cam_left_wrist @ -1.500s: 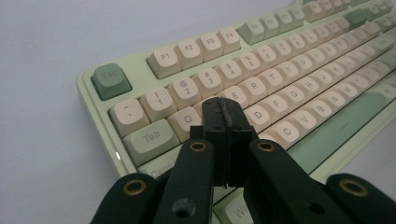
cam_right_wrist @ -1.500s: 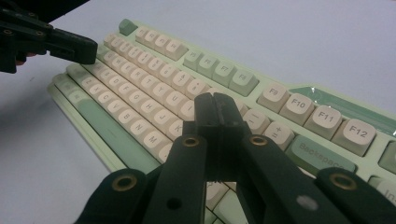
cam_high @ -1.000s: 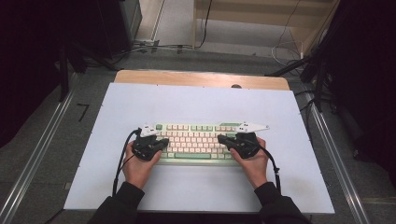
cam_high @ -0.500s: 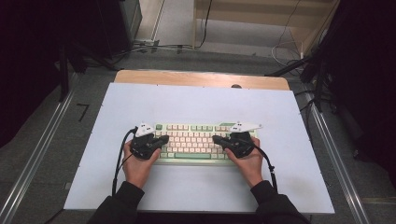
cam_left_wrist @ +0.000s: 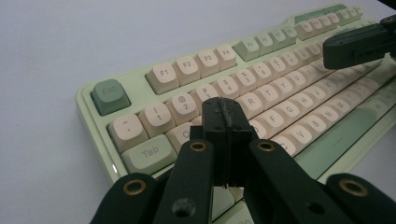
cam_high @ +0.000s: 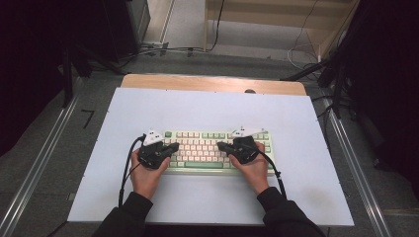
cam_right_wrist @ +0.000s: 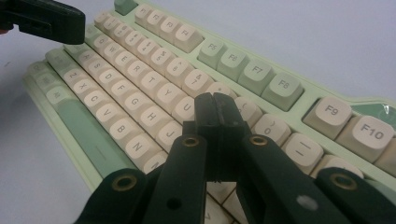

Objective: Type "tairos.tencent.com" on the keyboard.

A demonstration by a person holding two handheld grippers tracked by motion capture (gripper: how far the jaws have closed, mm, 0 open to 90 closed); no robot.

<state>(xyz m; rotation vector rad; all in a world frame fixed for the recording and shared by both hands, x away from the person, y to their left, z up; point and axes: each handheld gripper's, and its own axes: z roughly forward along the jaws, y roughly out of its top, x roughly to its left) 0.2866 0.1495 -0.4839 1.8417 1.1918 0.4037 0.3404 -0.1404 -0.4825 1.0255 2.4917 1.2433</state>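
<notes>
Pale green plastic frames the mechanical keyboard, whose cream keycaps sit among green ones such as Esc and Tab, with a long green space bar along its near edge; it lies near the middle of the white table. Over its left end hovers the left gripper, jaws pressed together above the Q and W keys. Over the right half, the right gripper has its jaws together too.

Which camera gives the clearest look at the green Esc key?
The left gripper view: the Esc key sits large and readable at the keyboard corner. The right gripper view catches it cropped at the top edge; the high view shows a tiny green spot.
</notes>
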